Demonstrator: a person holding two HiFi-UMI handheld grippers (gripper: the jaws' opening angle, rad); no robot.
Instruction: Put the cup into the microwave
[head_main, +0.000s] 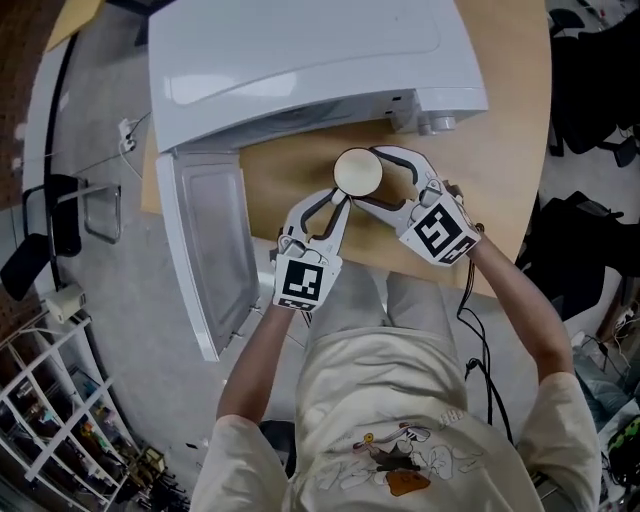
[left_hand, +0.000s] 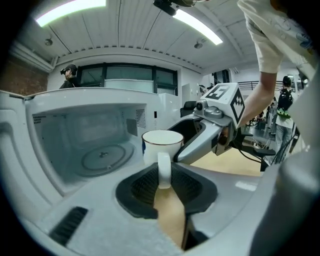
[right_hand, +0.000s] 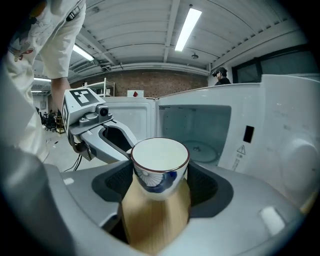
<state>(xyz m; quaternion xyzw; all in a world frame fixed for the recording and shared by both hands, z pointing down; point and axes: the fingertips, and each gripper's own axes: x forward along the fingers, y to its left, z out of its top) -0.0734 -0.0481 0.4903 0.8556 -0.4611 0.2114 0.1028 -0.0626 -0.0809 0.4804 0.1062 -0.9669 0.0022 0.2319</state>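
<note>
A white cup (head_main: 357, 170) with a blue pattern and a thin dark rim hangs above the wooden table (head_main: 500, 150), just in front of the open white microwave (head_main: 300, 60). My left gripper (head_main: 338, 197) is shut on the cup's handle (left_hand: 164, 170), which stands upright between its pads. My right gripper (head_main: 366, 178) is shut on the cup's body (right_hand: 159, 165) from the other side. The microwave's door (head_main: 205, 250) swings out to the left. Its cavity and glass turntable (left_hand: 105, 156) lie beyond the cup (left_hand: 161, 145). The same cavity (right_hand: 200, 135) shows behind the cup in the right gripper view.
The microwave's control knobs (head_main: 437, 124) sit at its right front corner. A black chair (head_main: 45, 240) and a wire shelf (head_main: 60, 400) stand on the floor to the left. Dark bags (head_main: 590, 90) lie right of the table. A person (left_hand: 69, 75) stands far behind.
</note>
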